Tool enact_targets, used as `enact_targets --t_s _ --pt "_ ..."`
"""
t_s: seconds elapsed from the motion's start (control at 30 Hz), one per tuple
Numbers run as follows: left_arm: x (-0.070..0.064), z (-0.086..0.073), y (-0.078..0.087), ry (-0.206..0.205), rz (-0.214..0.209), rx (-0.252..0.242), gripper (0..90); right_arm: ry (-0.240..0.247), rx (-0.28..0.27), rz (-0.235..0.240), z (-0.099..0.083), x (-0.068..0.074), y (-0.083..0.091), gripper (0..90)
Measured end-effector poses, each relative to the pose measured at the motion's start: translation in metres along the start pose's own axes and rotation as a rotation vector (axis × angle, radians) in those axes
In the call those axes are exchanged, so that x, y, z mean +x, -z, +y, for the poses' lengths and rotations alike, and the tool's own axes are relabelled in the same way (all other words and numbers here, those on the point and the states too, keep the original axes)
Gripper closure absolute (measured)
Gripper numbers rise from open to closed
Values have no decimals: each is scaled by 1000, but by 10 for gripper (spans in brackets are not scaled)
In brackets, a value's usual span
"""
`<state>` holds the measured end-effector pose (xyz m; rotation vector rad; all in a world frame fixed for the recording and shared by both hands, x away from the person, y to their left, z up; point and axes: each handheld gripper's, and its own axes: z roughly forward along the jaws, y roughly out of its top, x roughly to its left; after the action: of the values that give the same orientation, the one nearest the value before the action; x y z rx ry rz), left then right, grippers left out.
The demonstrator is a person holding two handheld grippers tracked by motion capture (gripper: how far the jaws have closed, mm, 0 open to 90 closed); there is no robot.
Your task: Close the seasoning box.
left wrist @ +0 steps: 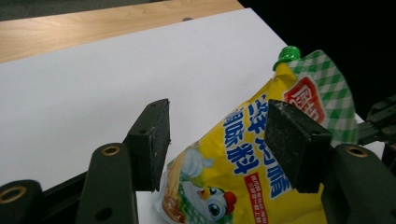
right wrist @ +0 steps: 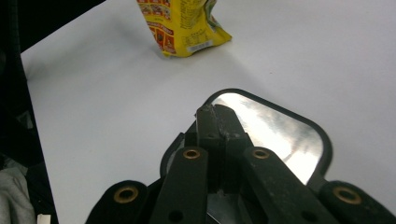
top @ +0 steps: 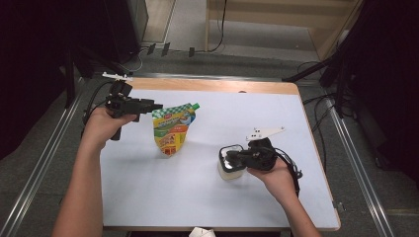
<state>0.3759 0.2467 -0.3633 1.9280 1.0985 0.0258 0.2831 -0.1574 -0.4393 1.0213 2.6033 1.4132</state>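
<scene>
Left claw [top: 157,106], jaws apart, brackets the upright pouch [top: 173,129] for gripping; right claw [top: 232,157], jaws together, presses the tub [top: 229,168] at four o'clock, apparently steadying it.

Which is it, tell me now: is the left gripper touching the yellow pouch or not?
Apart. In the left gripper view, the left gripper stands open, white table showing between its left pad and the yellow pouch beyond.

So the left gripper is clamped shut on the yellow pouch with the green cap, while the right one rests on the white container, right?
Not quite. The left gripper is open: the left gripper view shows its jaws spread apart before the yellow pouch, not clamped on it. The right gripper does rest on the white container.
</scene>
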Motion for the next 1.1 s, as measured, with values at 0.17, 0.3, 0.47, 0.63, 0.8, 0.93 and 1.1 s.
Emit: enact_targets --t_s 0.17,0.3,0.47,0.63,0.8,0.93,1.1 --pt "-1 0 0 -1 -1 0 419 18 0 -7 0 1 0 897" --pt "0 0 -1 -2 11 1 417 18 4 -5 0 1 2 833" --pt "1 0 0 2 25 -14 419 1 -24 -15 2 -4 15 751" --pt "2 0 0 0 27 -14 418 -15 -49 -42 0 -12 23 669" --pt "2 -1 -2 0 25 -2 412 -55 -52 -62 -1 -21 31 623" --pt "2 -1 -3 -4 26 3 411 -75 -71 -85 -3 -28 36 568" --pt "2 -1 -3 0 19 -6 412 -61 -109 -117 -8 -37 42 479"
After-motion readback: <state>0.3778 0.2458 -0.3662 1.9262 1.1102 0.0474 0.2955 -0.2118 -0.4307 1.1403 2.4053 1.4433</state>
